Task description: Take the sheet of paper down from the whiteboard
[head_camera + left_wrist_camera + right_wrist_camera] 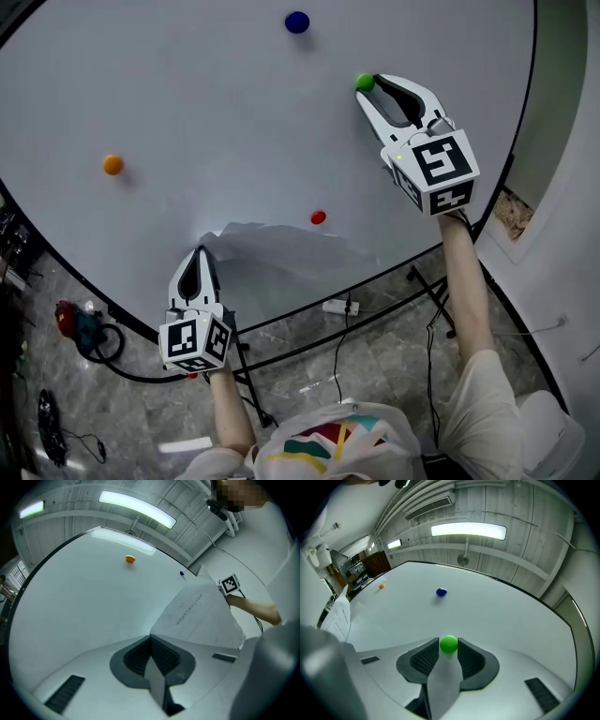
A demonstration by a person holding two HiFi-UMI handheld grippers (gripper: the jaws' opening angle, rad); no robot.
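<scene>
Taking-down step: left tool (200, 250) is pinched tight on a corner of the sheet of paper (281, 255), and right tool (368, 88) clamps the green magnet (449, 644). Next, probably, draw the sheet clear.

On the whiteboard (187, 94), a blue magnet (297, 22) sits at 12 o'clock and an orange magnet (112, 165) at 9. At 1, the right gripper (367, 89) clasps a green magnet (365, 82). At 7, the left gripper (200, 251) pinches the paper (281, 258) by its corner.

On the large white whiteboard (234, 112) the thin white paper sheet (277, 251) sits low, its left corner pinched between the jaws of the left gripper (199, 251). The small round red magnet (318, 217) is just above its upper edge. The round orange magnet (112, 165) is far left and the round blue magnet (297, 22) is at the top. The round green magnet (365, 82) is at the right, clamped between the jaws of the right gripper (368, 86).
</scene>
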